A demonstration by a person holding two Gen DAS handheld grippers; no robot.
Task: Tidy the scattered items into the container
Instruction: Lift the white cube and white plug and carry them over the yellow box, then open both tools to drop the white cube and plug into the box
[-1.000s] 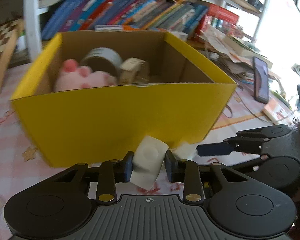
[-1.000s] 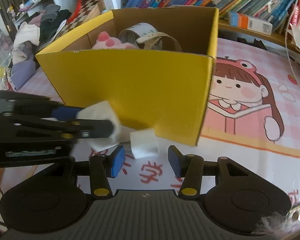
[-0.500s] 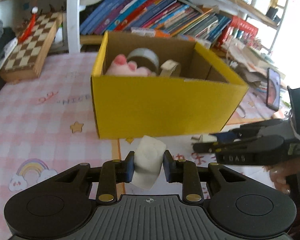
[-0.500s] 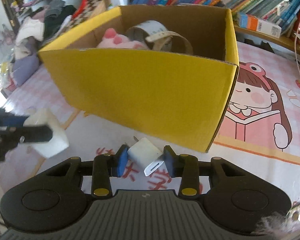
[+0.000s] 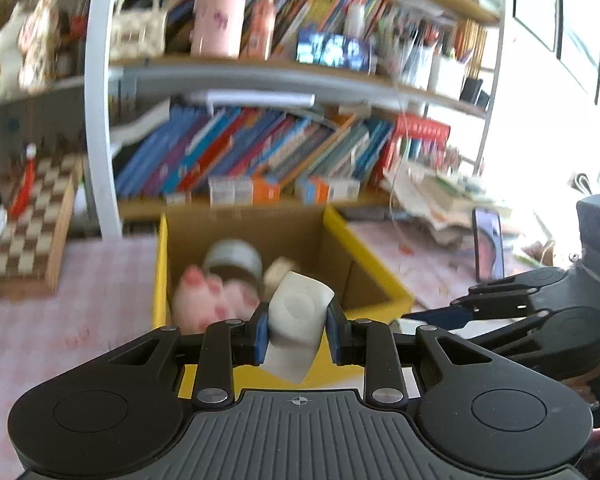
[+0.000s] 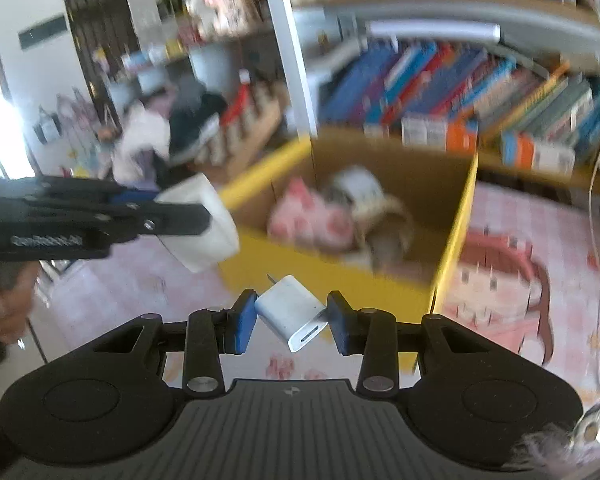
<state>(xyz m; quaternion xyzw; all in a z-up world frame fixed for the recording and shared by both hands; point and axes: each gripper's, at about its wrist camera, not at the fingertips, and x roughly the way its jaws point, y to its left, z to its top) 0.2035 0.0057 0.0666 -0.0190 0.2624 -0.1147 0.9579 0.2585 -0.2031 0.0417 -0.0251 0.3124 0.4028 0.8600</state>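
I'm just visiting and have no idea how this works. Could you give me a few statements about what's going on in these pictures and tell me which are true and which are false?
1. The left tool grips a white case. True.
2. The right tool is empty. False: it clamps a white charger plug.
3. A pink plush toy lies inside the yellow box. True.
4. The box is closed with a lid. False: it is open on top.
5. Books fill the shelf behind the box. True.

A bookshelf (image 5: 260, 152) crammed with leaning books stands behind the counter (image 5: 80, 280), which wears a pink checked cloth; bright daylight floods the right.
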